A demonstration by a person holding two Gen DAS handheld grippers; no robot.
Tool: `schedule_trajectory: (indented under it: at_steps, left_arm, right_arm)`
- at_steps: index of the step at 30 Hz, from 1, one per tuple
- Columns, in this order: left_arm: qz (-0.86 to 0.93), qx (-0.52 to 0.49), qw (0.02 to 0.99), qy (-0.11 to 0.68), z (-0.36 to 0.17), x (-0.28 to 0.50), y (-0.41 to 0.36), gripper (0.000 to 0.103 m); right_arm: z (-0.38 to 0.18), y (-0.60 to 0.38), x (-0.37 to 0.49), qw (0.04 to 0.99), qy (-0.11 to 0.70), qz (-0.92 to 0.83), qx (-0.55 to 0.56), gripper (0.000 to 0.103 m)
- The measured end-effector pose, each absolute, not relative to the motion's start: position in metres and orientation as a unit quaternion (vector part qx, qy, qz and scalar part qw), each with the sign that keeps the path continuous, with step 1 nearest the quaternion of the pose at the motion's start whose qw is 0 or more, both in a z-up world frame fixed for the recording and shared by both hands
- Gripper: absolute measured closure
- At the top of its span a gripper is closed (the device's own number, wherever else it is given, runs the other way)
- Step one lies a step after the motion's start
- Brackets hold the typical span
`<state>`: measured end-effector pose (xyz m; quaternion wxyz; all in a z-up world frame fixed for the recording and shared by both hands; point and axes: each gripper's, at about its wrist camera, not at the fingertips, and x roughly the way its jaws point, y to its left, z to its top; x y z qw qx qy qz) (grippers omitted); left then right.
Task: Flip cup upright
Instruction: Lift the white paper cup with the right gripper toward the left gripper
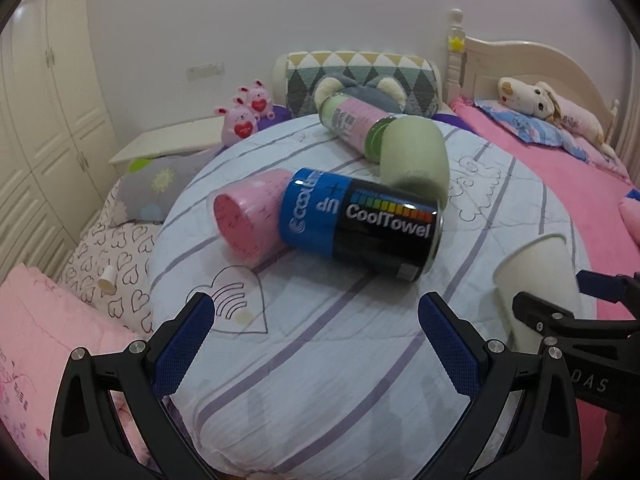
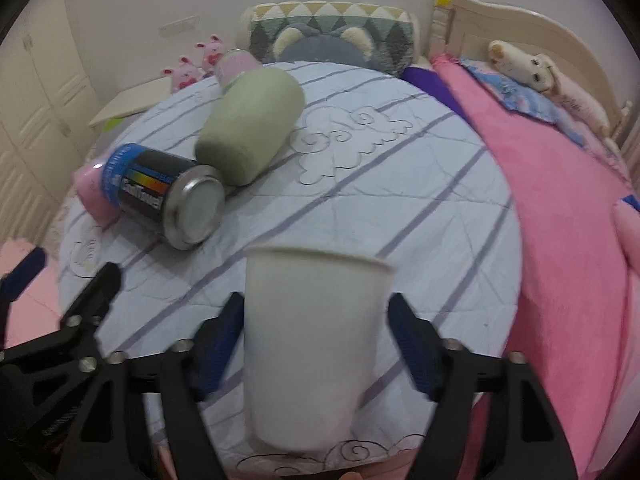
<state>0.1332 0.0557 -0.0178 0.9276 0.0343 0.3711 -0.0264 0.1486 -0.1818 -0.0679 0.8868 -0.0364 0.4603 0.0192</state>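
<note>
A white paper cup (image 2: 312, 344) stands rim up between the fingers of my right gripper (image 2: 316, 344), on a round striped cushion (image 2: 400, 200). The jaws stand a little wider than the cup, with a small gap on each side. The cup also shows at the right of the left wrist view (image 1: 536, 280), with the right gripper's fingers (image 1: 560, 316) around it. My left gripper (image 1: 316, 340) is open and empty over the cushion's front part, left of the cup.
A CoolTowel can (image 1: 360, 224) with a pink towel roll (image 1: 248, 220) lies on its side mid-cushion. A green roll (image 1: 416, 156) and another tube (image 1: 348, 120) lie behind it. Pink bedding (image 2: 560, 240) lies right, pillows left, plush toys at the back.
</note>
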Motion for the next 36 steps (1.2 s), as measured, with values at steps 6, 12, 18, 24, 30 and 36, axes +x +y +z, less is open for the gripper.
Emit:
schedule_trajectory:
  at_steps: [6,12,18,24,30,36]
  left_arm:
    - [-0.026,0.025,0.928,0.37,-0.017,0.128,0.06,0.0]
    - [-0.024,0.028,0.929,0.367,-0.013,0.12,0.058,0.0]
    - [-0.028,0.025,0.929,0.369,-0.011,0.117,0.05,0.0]
    - [-0.027,0.027,0.924,0.381,-0.012,0.116,0.032,0.0]
    - [-0.041,0.036,0.92,0.388,-0.012,0.116,0.001,0.0]
    - [-0.042,0.054,0.918,0.391,-0.003,0.115,-0.028,0.0]
  right_arm:
    - [-0.065,-0.18,0.144,0.886,0.462,0.036,-0.026,0.021]
    - [-0.057,-0.184,0.137,0.89,0.454,0.039,-0.022,0.021]
    - [-0.052,-0.193,0.132,0.893,0.449,0.042,-0.015,0.021]
    - [-0.048,-0.206,0.126,0.898,0.438,0.027,-0.027,0.021]
    - [-0.046,-0.232,0.127,0.9,0.435,0.023,-0.015,0.021]
    - [-0.046,-0.271,0.13,0.902,0.431,0.017,0.024,0.021]
